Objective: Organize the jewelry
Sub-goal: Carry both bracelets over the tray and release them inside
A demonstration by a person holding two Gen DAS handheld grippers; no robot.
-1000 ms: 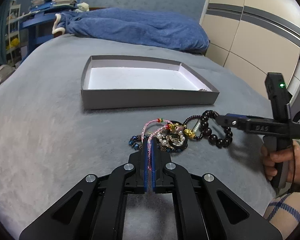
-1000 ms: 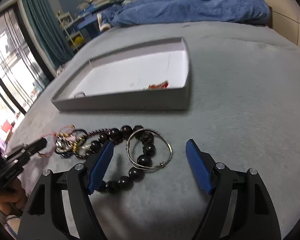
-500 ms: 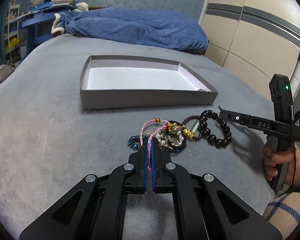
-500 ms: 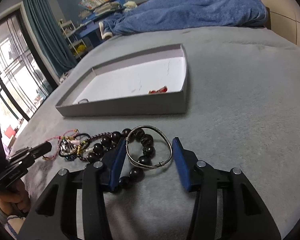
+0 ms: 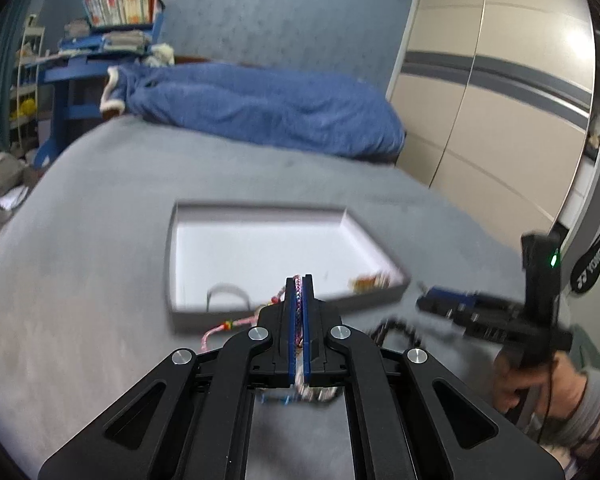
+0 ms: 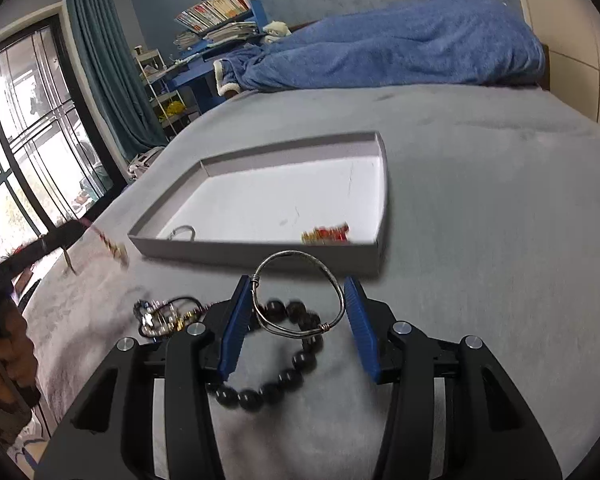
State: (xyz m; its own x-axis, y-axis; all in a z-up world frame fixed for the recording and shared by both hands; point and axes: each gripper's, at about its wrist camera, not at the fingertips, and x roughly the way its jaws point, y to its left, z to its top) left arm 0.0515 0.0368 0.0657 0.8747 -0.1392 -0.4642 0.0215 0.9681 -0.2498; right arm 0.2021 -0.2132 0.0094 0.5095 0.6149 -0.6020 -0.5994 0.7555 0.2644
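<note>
Evidently mid-sort, with two pieces on their way to the grey tray on the grey bed.

Left gripper: raised over the bed just short of the tray's near wall and pointed level toward it. Fingers pressed closed on a pink braided cord bracelet, with its loose beaded end trailing down to the left. View blurred, so finer detail could not be told.

Right gripper: held low and tilted down toward the bed, near the tray's near wall. Blue pads set against both sides of a silver wire bangle, apparently gripping it, with the bangle tipped up at its far edge. Directly beneath lay a black bead bracelet, flat on the bed, and to its left a small tangle of mixed jewelry.

Already inside the tray, by the near wall: a small ring and a red-and-gold piece.

Likely next: carrying each piece over the near wall, clear of the rim, and releasing onto bare tray floor. Called for a lift high enough that the dangling cord end would not snag the wall.
</note>
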